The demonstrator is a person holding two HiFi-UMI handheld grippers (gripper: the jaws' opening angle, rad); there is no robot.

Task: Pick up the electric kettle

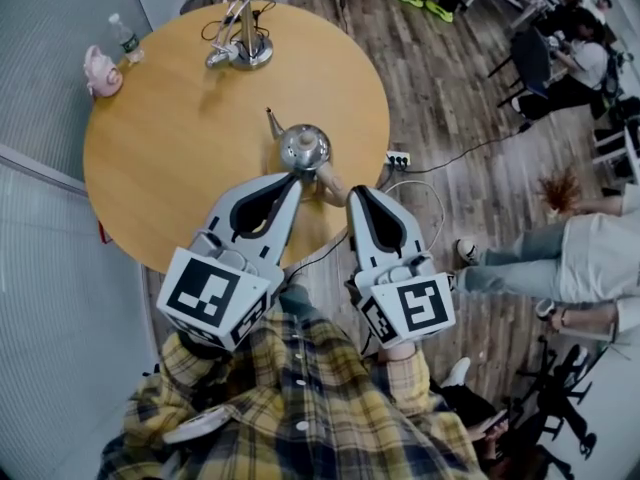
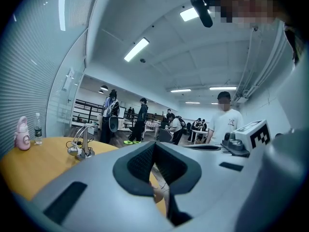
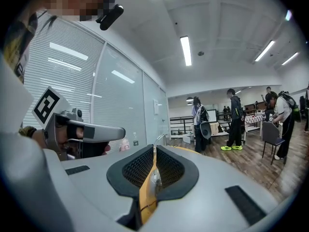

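The electric kettle (image 1: 304,146), shiny steel with a thin curved spout and a wooden handle (image 1: 330,184), stands on the round wooden table (image 1: 180,148) near its front edge. My left gripper (image 1: 295,176) is shut, its tip just in front of the kettle body and left of the handle. My right gripper (image 1: 353,190) is shut too, its tip to the right of the handle's end. Neither one holds anything. In the left gripper view the jaws (image 2: 154,143) meet. In the right gripper view the gripper (image 3: 155,147) shows only a sliver of kettle (image 3: 155,179) through its slit.
A pink bottle (image 1: 101,71) and a water bottle (image 1: 124,38) stand at the table's far left, and a metal stand with cables (image 1: 240,48) at the back. A power strip (image 1: 398,158) and cord lie on the floor to the right. A seated person's legs (image 1: 540,258) are further right.
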